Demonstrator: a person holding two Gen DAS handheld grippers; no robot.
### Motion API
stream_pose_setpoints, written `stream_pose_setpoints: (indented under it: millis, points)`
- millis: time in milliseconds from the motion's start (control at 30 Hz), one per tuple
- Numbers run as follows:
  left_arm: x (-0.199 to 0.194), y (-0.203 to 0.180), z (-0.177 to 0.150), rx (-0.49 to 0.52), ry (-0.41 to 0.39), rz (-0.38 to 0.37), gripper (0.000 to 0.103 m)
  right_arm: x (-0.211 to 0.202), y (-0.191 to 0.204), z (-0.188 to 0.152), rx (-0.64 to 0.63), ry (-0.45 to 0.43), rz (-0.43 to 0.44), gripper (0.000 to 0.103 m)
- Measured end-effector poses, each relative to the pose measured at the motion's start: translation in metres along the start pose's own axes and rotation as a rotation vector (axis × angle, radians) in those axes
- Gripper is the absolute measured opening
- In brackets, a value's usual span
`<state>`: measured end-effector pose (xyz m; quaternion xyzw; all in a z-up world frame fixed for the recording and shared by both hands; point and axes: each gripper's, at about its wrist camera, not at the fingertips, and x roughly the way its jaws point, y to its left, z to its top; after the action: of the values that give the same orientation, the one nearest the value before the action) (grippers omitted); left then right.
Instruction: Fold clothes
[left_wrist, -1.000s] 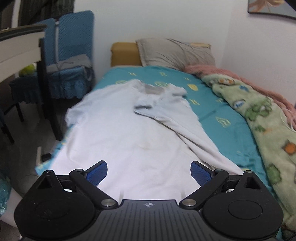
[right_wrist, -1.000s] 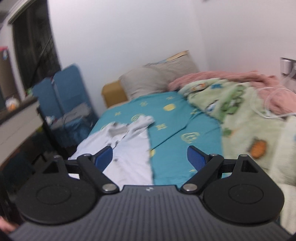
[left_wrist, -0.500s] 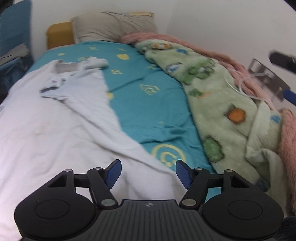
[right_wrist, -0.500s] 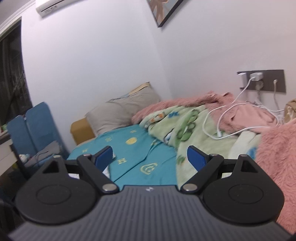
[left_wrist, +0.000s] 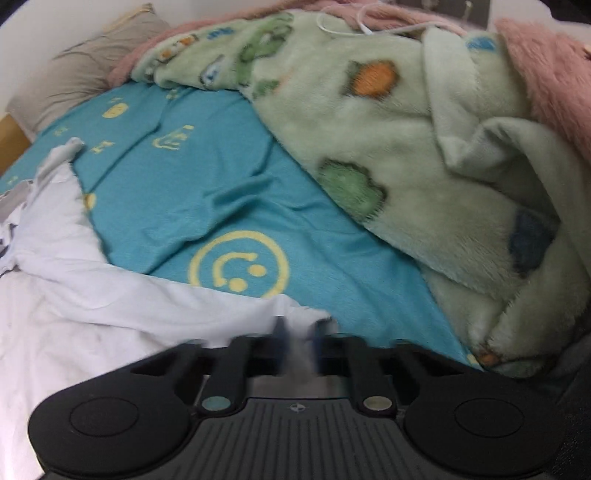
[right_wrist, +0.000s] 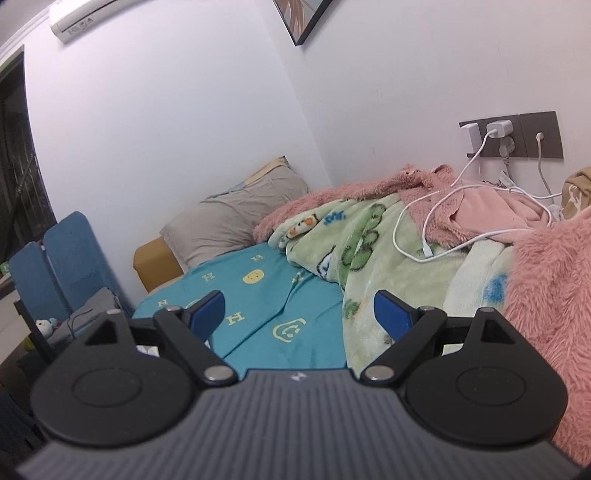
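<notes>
Left gripper (left_wrist: 297, 338) jaws just closed on white garment (left_wrist: 92, 314) corner; right gripper (right_wrist: 299, 308) jaws apart.

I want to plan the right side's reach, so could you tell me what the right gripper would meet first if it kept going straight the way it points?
The right gripper, jaws open and empty, points low across the bed. It would probably meet the teal bedsheet first, close to the edge of the green fleece blanket; depth is hard to judge.

White shirt (left_wrist: 92, 314) on teal sheet (left_wrist: 207, 192) with yellow smileys; pale-green cartoon-print blanket (left_wrist: 424, 155).
</notes>
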<state>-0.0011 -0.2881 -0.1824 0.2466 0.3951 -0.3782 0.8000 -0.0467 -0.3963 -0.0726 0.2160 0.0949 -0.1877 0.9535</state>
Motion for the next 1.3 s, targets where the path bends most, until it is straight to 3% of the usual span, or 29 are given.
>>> stream_pose_setpoints:
  millis: [200,400,500,633,767,900,967,1067,1300]
  points:
    - [-0.065,0.038,-0.007,-0.157,-0.178,0.009,0.004,0.0,-0.003,-0.001,0.025,-0.001,-0.005,0.089]
    - [-0.154,0.092,-0.047,-0.36,-0.284,-0.028,0.004,-0.004,0.01,-0.003,-0.017,-0.005,0.008,0.089]
    - [-0.184,0.119,-0.077,-0.492,-0.278,-0.04,0.004,-0.004,0.023,-0.006,-0.06,0.015,0.023,0.089]
    - [-0.199,0.147,-0.124,-0.66,-0.194,-0.015,0.004,-0.002,0.044,-0.014,-0.136,0.062,0.055,0.089]
    - [-0.19,0.162,-0.155,-0.713,-0.083,0.028,0.006,-0.001,0.066,-0.023,-0.224,0.113,0.077,0.089]
    - [-0.197,0.176,-0.158,-0.763,-0.081,-0.015,0.014,-0.002,0.082,-0.034,-0.266,0.18,0.096,0.089]
    - [-0.201,0.184,-0.159,-0.768,-0.076,-0.021,0.031,-0.001,0.089,-0.038,-0.278,0.202,0.103,0.089]
    - [-0.203,0.198,-0.16,-0.789,-0.062,-0.024,0.045,0.002,0.098,-0.041,-0.288,0.223,0.109,0.089]
    - [-0.15,0.275,-0.12,-0.918,-0.069,-0.014,0.058,0.027,0.113,-0.051,-0.241,0.259,0.121,0.089]
